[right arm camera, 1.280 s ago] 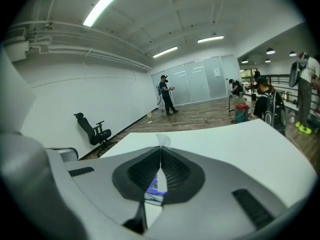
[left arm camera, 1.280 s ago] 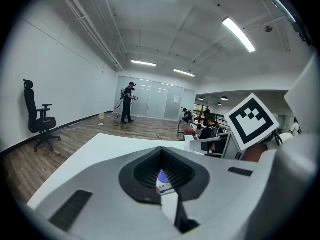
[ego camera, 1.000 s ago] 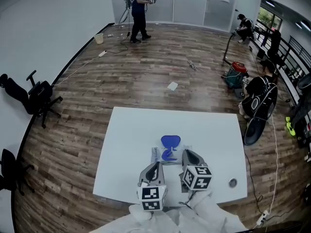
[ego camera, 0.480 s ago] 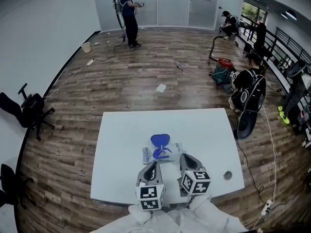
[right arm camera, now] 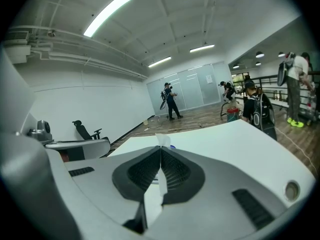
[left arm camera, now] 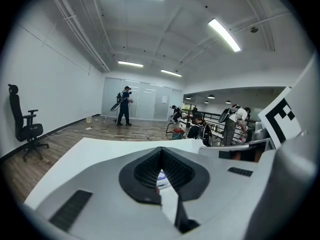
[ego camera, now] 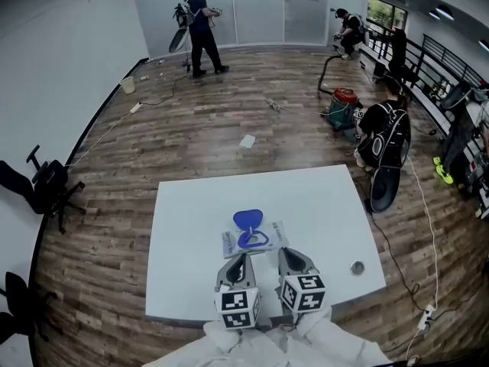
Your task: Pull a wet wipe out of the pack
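The wet wipe pack (ego camera: 229,243) lies flat on the white table (ego camera: 321,205), its blue lid (ego camera: 247,220) flipped open on the far side. Both grippers sit side by side just on the near side of it. My left gripper (ego camera: 240,258) has its tips at the pack's near edge, and in the left gripper view its jaws (left arm camera: 161,151) are shut with a bit of the pack showing beyond them. My right gripper (ego camera: 284,252) is shut on a thin white wet wipe (right arm camera: 162,140), which sticks up past its tips (right arm camera: 161,149) and hangs down between the pads.
A small round grommet (ego camera: 357,267) sits in the table near its right front corner. Several people stand or crouch on the wooden floor beyond the table. Black office chairs (ego camera: 42,182) stand by the left wall. A red vacuum (ego camera: 344,102) is at the far right.
The right gripper has drawn back a little from the pack toward me. The left gripper stays at the pack's near edge. The head view has shifted slightly.
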### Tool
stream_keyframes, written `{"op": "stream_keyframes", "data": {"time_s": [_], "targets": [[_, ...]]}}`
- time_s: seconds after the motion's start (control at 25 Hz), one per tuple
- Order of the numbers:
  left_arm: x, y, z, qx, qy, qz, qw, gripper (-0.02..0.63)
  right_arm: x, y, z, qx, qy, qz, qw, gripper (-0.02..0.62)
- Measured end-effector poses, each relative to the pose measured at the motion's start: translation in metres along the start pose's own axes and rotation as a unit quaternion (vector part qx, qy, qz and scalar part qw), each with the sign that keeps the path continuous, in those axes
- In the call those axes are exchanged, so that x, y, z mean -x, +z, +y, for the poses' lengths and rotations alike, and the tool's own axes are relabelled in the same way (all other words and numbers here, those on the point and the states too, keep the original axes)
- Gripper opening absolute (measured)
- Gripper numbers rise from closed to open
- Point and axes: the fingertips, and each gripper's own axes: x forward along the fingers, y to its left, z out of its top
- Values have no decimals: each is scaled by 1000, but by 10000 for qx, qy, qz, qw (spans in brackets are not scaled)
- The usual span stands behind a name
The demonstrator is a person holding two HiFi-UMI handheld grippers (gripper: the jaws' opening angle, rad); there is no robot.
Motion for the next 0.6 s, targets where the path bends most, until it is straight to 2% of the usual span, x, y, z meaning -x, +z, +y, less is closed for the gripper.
{"op": "stream_keyframes", "data": {"time_s": [0.6], "targets": [[-3,6,14,-18,82,-55,9999,-3,-7,1,13,83,59,39,9999,14]]}}
